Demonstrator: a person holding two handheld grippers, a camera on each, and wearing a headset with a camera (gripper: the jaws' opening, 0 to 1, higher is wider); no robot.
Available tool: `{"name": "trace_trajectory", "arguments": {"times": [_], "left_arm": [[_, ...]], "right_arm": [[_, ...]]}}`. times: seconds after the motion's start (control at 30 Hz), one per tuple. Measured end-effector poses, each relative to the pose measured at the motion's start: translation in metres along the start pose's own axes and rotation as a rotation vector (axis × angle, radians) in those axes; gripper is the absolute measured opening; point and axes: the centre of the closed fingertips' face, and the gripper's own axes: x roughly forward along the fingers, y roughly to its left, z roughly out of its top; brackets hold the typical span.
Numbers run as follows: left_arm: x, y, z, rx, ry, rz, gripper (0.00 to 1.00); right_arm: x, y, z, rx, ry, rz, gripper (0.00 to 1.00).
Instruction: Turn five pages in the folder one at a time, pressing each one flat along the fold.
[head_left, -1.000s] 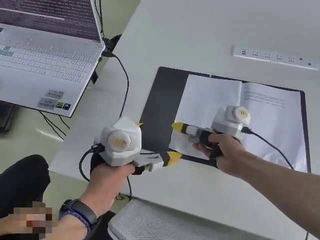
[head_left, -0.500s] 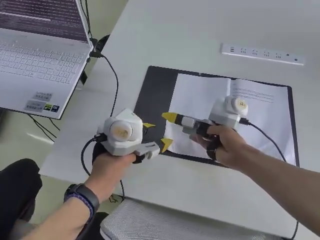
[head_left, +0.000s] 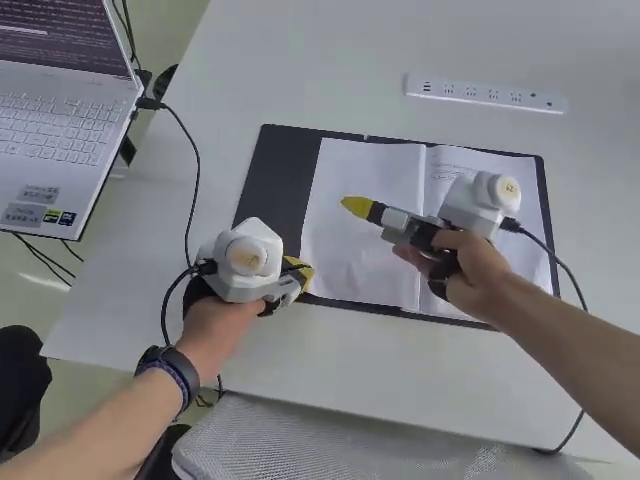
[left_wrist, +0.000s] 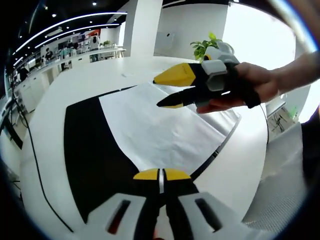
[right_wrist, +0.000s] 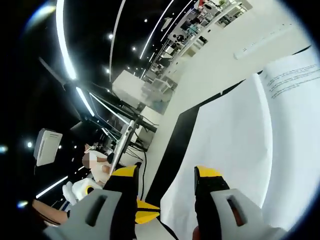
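Right gripper (head_left: 356, 207), jaws parted and empty, over the left page (head_left: 350, 255). Left gripper (head_left: 297, 271) closed on nothing at the folder's (head_left: 272, 175) seven o'clock edge. Advise pressing firmly along the fold (head_left: 424, 175).

white desk (head_left: 300, 60) with laptop (head_left: 55, 110) (strip-lit ceiling (right_wrist: 95, 45)).

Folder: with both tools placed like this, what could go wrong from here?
1. The right tool hangs open above the left page, gripping nothing; closing on the stack could pinch several sheets at once.
2. The left tool, shut, sits at the near left corner of the folder, close to the table edge; a push could slide the folder.
3. The right tool's cable trails across the folder's right edge and may snag a page.
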Motion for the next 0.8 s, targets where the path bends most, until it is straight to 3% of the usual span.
{"name": "trace_trajectory", "arguments": {"times": [0.23,0.27,0.33,0.63,0.77,0.8], "left_arm": [[0.006,-0.001,-0.019,0.058,0.071,0.011,0.00],[0.006,-0.001,-0.016,0.062,0.046,0.015,0.00],[0.006,0.001,-0.017,0.030,0.045,0.023,0.00],[0.005,0.000,-0.016,0.039,0.048,0.022,0.00],[0.005,0.001,-0.016,0.019,0.039,0.022,0.00],[0.004,0.001,-0.016,0.017,0.039,0.022,0.00]], "right_arm": [[-0.023,-0.002,-0.011,0.028,-0.013,-0.033,0.43],[-0.025,-0.003,-0.012,0.030,-0.017,-0.034,0.42],[-0.029,-0.005,-0.011,0.022,-0.021,-0.042,0.41],[-0.041,-0.020,0.003,-0.021,-0.027,-0.078,0.34],[-0.041,-0.028,0.004,-0.057,-0.005,-0.095,0.31],[-0.042,-0.032,0.005,-0.095,0.010,-0.111,0.30]]}}
